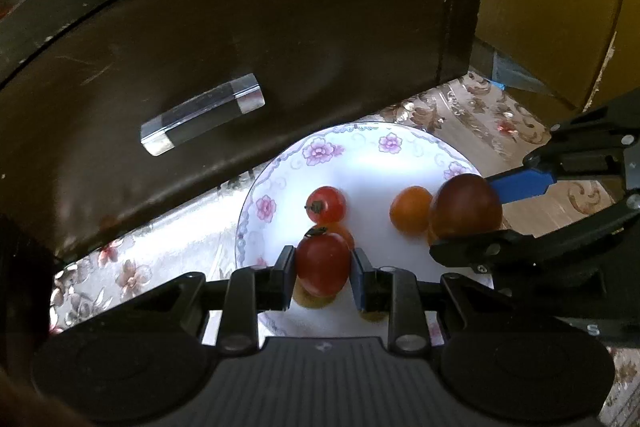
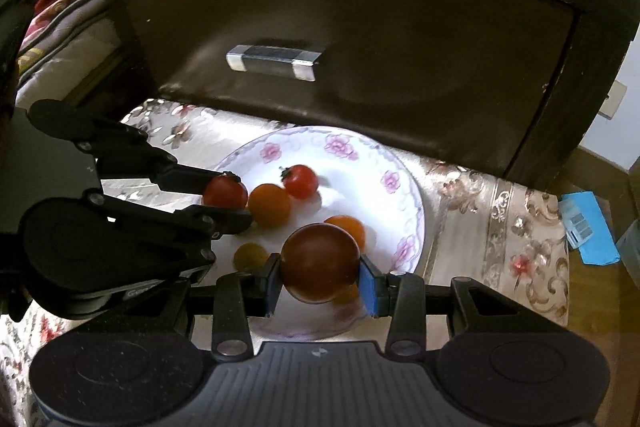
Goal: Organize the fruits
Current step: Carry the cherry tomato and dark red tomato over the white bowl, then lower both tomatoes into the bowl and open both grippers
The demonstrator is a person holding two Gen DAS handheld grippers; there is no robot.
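A white plate with pink flowers holds several small tomatoes. My left gripper is shut on a red cherry tomato, also seen in the right wrist view. My right gripper is shut on a larger dark red tomato, which shows at the plate's right side in the left wrist view. On the plate lie a red tomato, orange tomatoes and a yellow one.
A dark brown drawer front with a clear bar handle stands right behind the plate. A floral tablecloth covers the table. A blue packet lies at the right.
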